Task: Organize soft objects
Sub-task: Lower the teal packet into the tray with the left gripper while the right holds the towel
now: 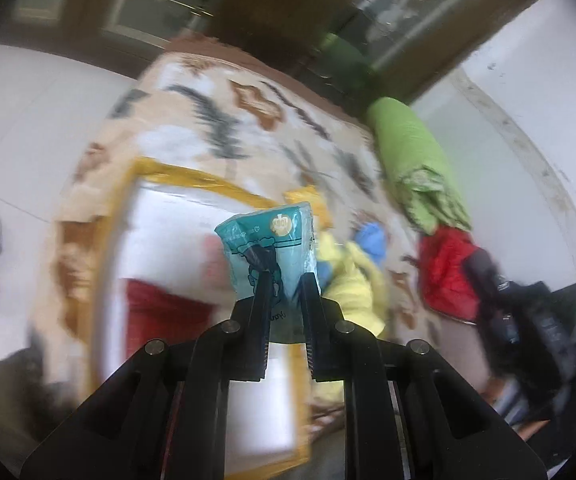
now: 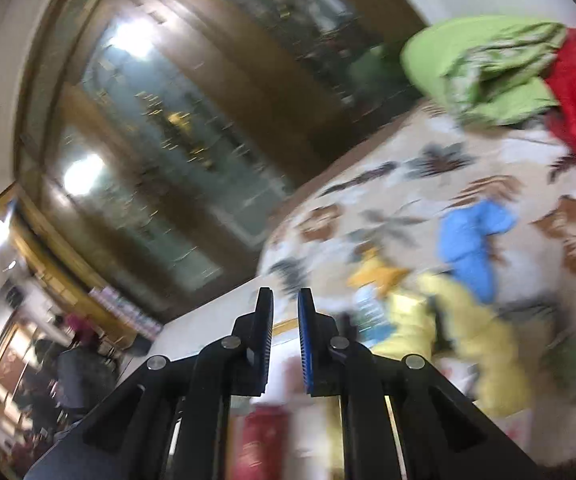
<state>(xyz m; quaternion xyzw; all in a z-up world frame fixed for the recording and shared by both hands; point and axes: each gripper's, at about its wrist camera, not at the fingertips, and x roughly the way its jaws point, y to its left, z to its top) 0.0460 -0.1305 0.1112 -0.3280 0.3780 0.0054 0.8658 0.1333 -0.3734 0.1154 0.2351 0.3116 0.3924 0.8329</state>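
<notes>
My left gripper [image 1: 286,276] is shut on a teal plastic packet [image 1: 265,236] with cartoon print, held up over a leaf-patterned bedspread [image 1: 223,112]. Just right of the packet lie a pale yellow garment [image 1: 352,280] and a blue cloth [image 1: 370,238]. In the right wrist view my right gripper [image 2: 285,292] has its jaws nearly together with nothing between them. It hangs left of the yellow garment [image 2: 468,332] and the blue cloth [image 2: 468,240]. Both views are blurred.
A green rolled quilt [image 1: 412,148] and a red garment [image 1: 448,272] lie at the bed's right side. A gold-bordered white panel [image 1: 191,176] holds a dark red cloth [image 1: 163,312]. A wooden glass-door cabinet [image 2: 159,140] stands behind. People [image 2: 79,360] are far left.
</notes>
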